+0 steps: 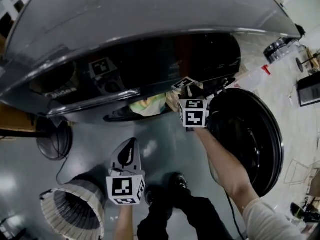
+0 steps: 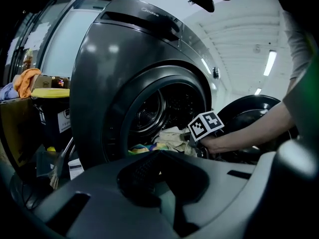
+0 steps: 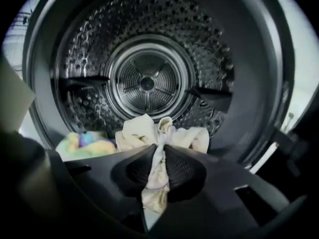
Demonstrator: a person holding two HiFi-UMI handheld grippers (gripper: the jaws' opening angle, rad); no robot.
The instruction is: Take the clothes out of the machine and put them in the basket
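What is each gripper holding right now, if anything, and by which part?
The right gripper is shut on the cream cloth, pinching a gathered fold at its near edge. The left gripper holds nothing.

A lab-like workroom: front-loading washing machine [image 2: 109,73] on glossy grey floor [image 1: 165,144], ceiling strip lights [image 2: 269,62], storage crate [image 2: 50,116].

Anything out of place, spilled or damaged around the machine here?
Nothing stands out. The door is open, the right gripper is shut on a cream cloth at the mouth of the drum, a multicoloured cloth lies beside it, and the basket stands on the floor.
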